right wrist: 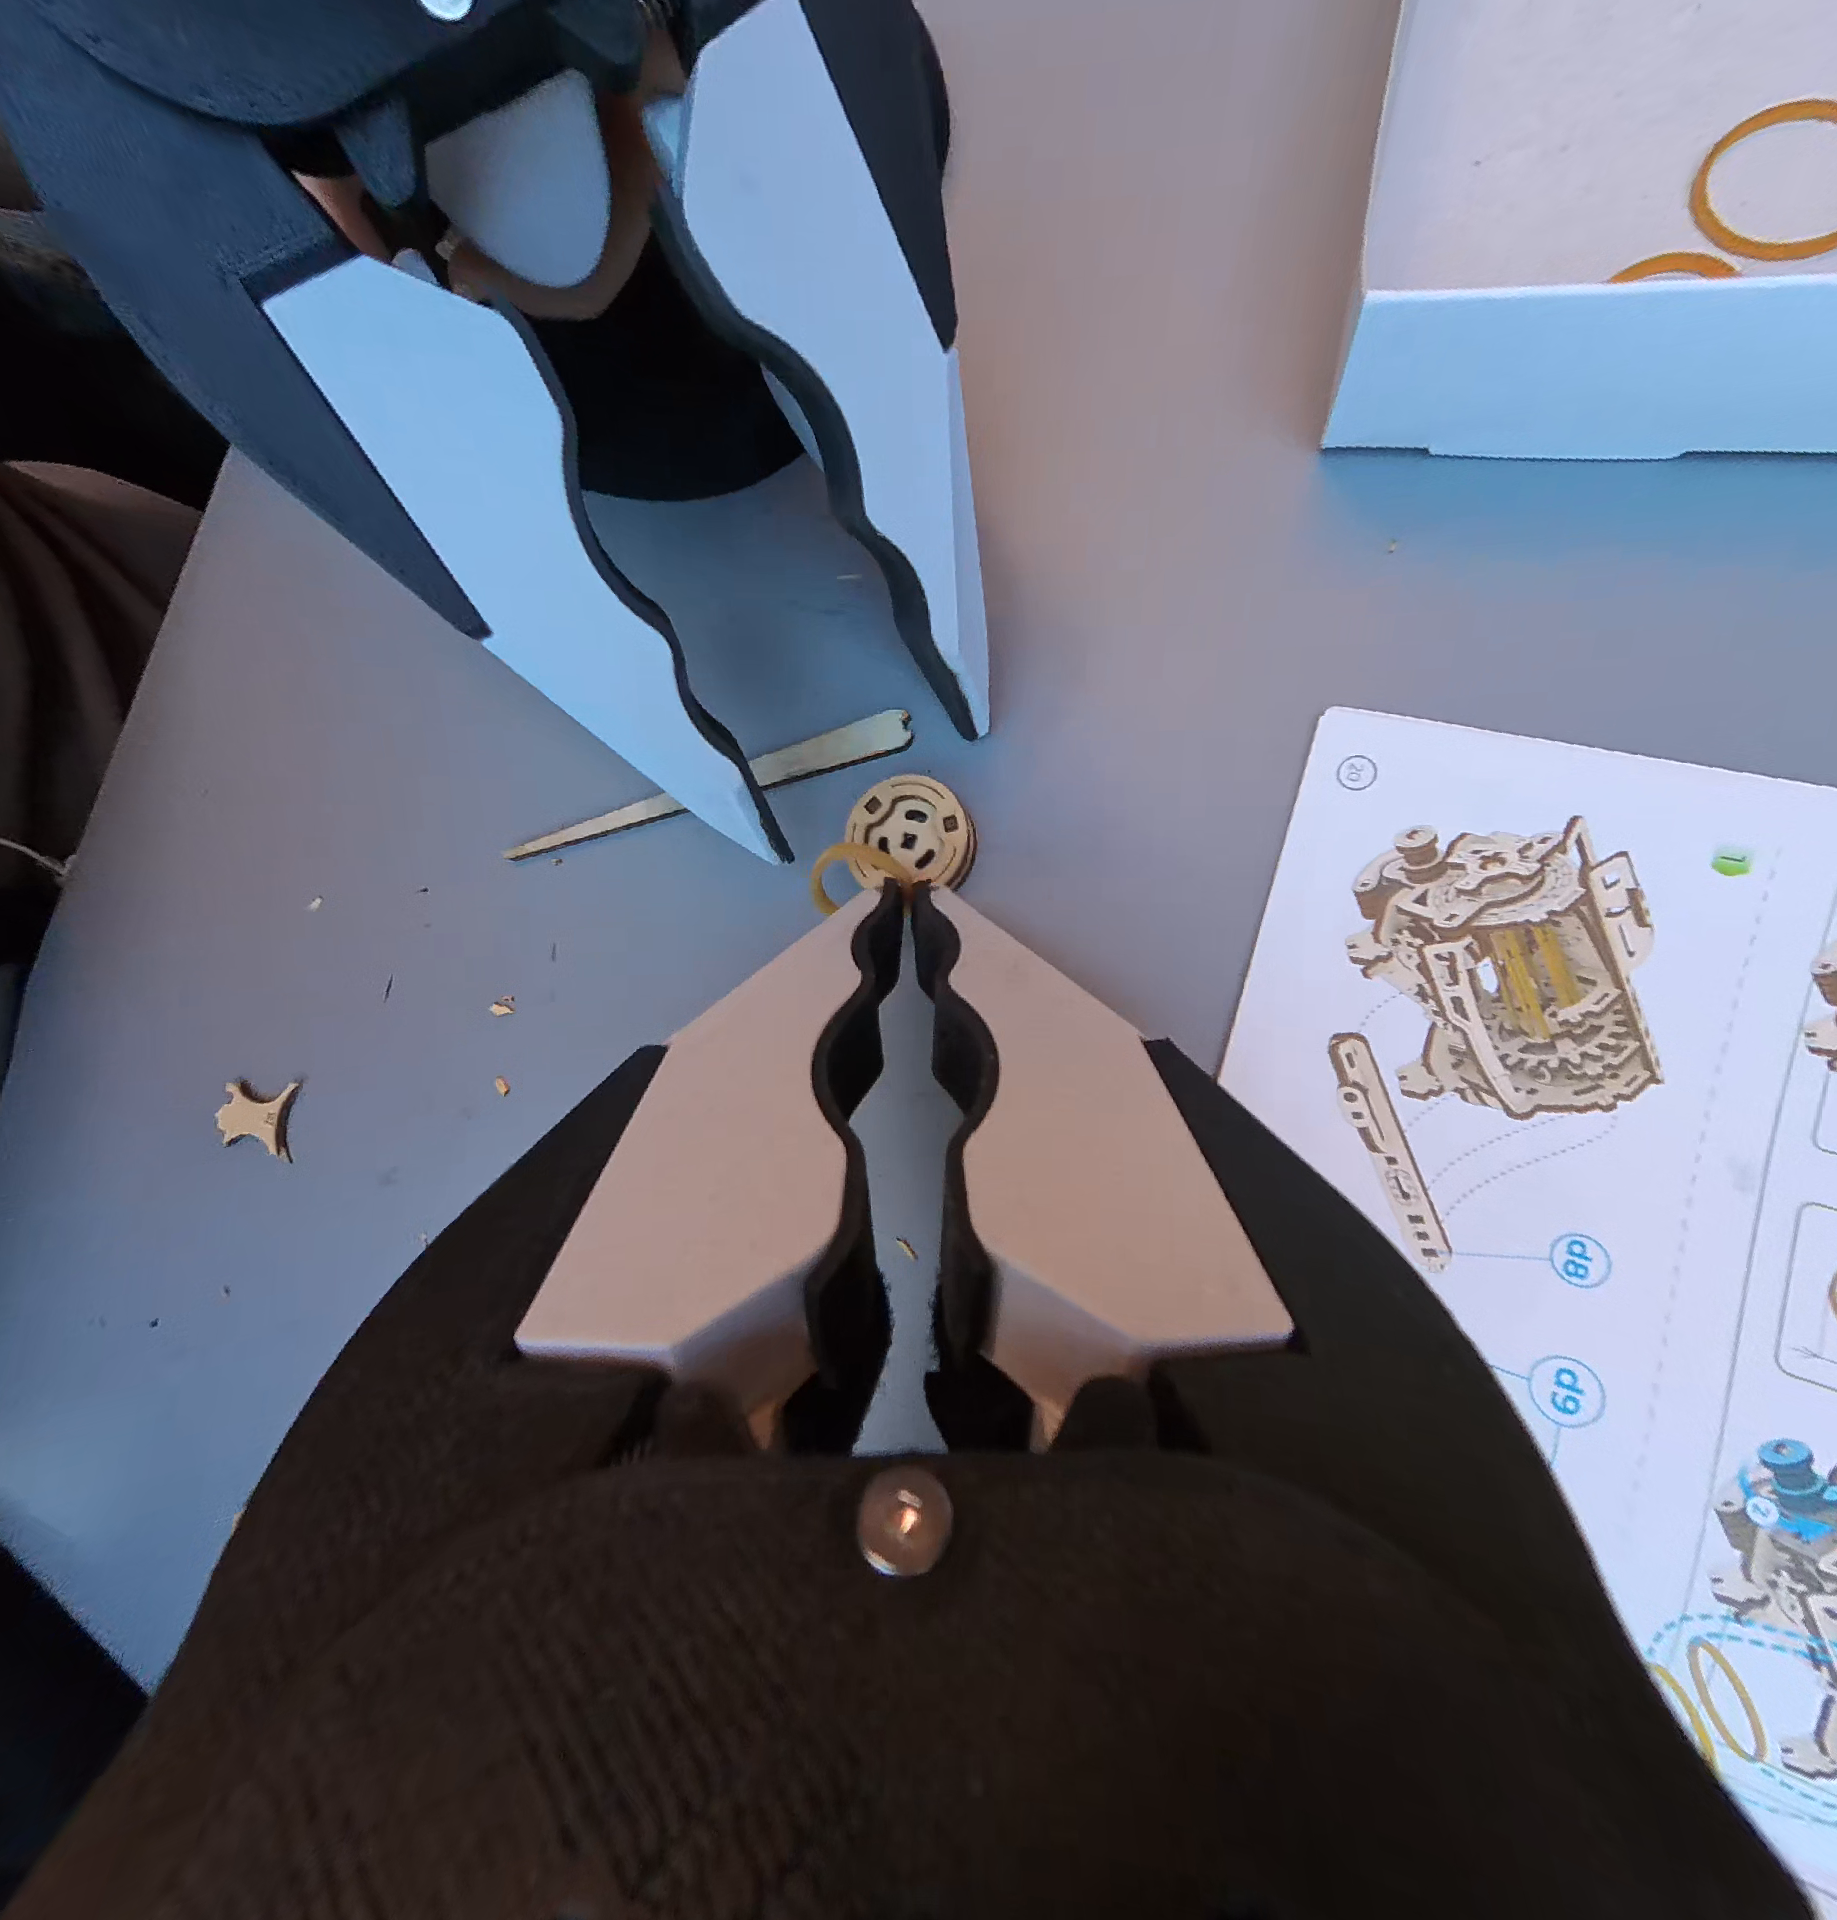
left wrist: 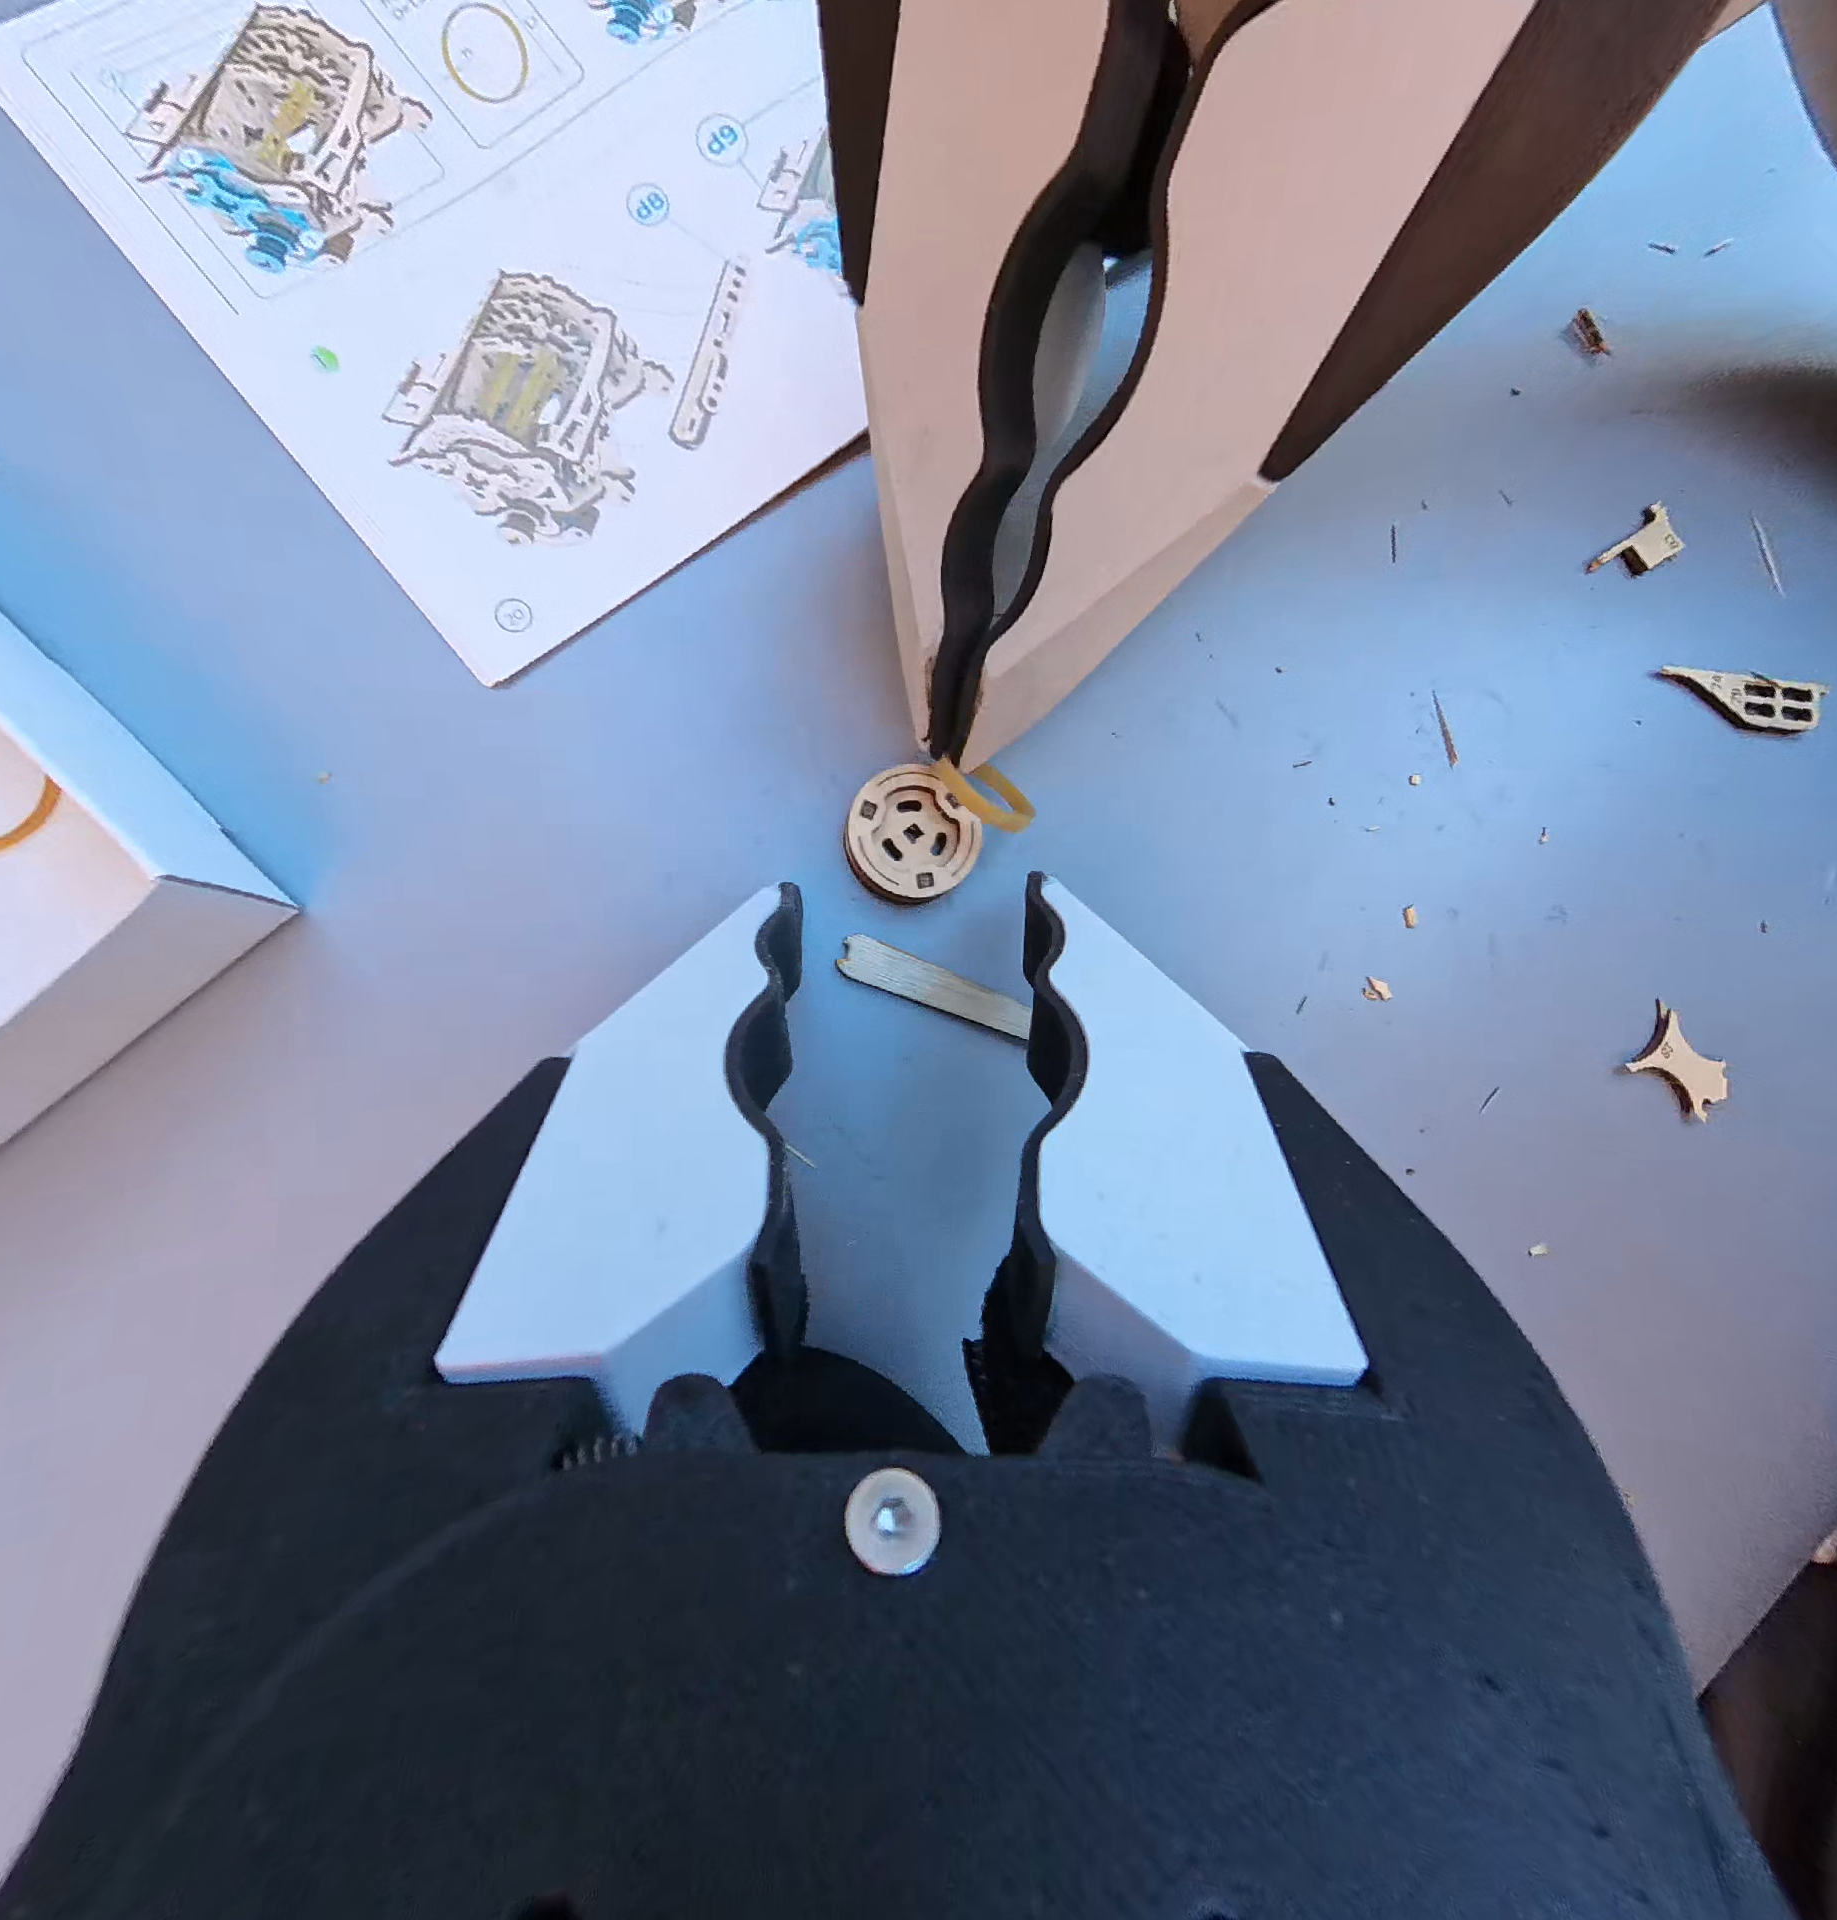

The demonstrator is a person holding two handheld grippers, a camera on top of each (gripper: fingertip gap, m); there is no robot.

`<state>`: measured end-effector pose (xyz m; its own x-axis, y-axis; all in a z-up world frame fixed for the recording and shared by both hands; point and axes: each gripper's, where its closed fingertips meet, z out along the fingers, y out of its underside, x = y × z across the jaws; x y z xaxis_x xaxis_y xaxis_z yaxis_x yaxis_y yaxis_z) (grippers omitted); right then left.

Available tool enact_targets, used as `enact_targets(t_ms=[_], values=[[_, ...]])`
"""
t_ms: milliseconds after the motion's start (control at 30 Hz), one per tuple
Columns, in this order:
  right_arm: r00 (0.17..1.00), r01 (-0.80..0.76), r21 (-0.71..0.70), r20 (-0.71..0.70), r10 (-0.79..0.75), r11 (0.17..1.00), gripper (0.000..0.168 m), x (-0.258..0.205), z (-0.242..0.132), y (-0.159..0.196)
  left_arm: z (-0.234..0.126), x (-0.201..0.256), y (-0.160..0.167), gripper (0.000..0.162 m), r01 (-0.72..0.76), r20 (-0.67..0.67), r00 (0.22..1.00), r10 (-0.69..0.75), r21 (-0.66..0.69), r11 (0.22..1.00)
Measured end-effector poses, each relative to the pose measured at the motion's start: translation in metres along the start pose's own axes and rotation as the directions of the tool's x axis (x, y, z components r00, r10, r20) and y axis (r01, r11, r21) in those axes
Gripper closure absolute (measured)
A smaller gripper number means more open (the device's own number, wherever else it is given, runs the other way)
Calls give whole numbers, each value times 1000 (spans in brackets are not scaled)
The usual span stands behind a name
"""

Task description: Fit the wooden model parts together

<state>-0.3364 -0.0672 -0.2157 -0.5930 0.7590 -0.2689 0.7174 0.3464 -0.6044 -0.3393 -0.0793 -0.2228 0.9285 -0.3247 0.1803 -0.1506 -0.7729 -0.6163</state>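
Observation:
A small round wooden disc (left wrist: 909, 842) with slots lies flat on the grey table. A small yellow rubber band (left wrist: 997, 802) loops at its rim. My right gripper (left wrist: 950, 743), with pinkish fingers, comes down from the top and is shut on the rubber band at its tips. In the right wrist view it (right wrist: 898, 896) pinches the band (right wrist: 839, 871) just in front of the disc (right wrist: 909, 831). My left gripper (left wrist: 914, 891) is open and empty, its tips just short of the disc; it also shows in the right wrist view (right wrist: 872, 790). A thin wooden stick (left wrist: 935, 985) lies between its fingers.
A printed instruction sheet (left wrist: 426, 312) lies at the far left, also in the right wrist view (right wrist: 1568, 1143). A white box (right wrist: 1620, 364) holds larger rubber bands. Wooden offcuts (left wrist: 1755, 701) and splinters are scattered to the right. The table edge (right wrist: 93, 831) runs beside a person's dark clothing.

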Motion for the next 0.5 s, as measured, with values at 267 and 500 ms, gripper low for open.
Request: enact_targets(t_ms=[267,500], values=[[996,17,-51,-85,-21,999,168,1,4,-2,-11,-7,-13,112,117,-11,993,-117,40,992],[989,0,-67,-149,-10,998,168,5,4,-4,-10,-14,-16,96,259,-13,966,-258,25,966]])
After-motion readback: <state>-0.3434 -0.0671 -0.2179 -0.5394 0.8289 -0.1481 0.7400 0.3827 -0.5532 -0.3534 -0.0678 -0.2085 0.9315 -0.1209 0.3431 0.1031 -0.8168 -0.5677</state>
